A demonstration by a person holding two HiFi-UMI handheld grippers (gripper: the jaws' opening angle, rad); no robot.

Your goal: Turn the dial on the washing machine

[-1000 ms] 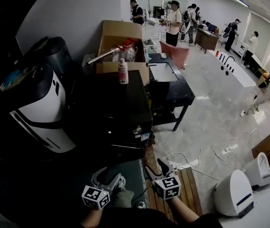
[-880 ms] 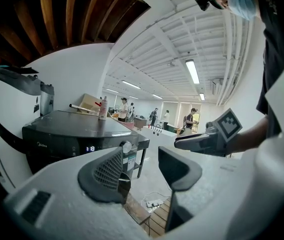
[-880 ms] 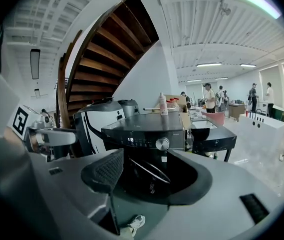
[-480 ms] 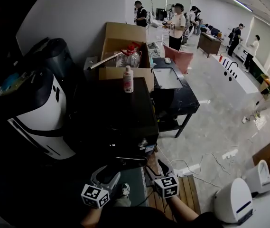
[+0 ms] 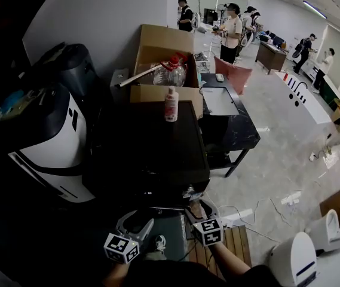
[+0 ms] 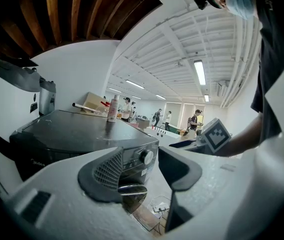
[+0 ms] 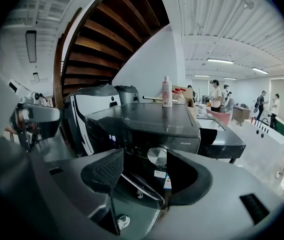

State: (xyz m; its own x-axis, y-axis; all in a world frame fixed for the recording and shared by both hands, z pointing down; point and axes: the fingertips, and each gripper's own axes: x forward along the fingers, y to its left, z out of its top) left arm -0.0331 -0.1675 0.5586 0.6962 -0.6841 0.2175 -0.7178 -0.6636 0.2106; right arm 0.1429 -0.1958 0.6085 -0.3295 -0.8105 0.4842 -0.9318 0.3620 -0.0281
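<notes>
Right claw [image 7: 142, 174] closer than before, half-open and empty, dial [image 7: 156, 156] just ahead.

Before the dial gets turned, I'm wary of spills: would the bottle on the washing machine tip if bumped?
Probably: the bottle is tall and narrow, so a bump could topple it. It looks like light plastic and may slide on the glossy washing machine lid.
</notes>
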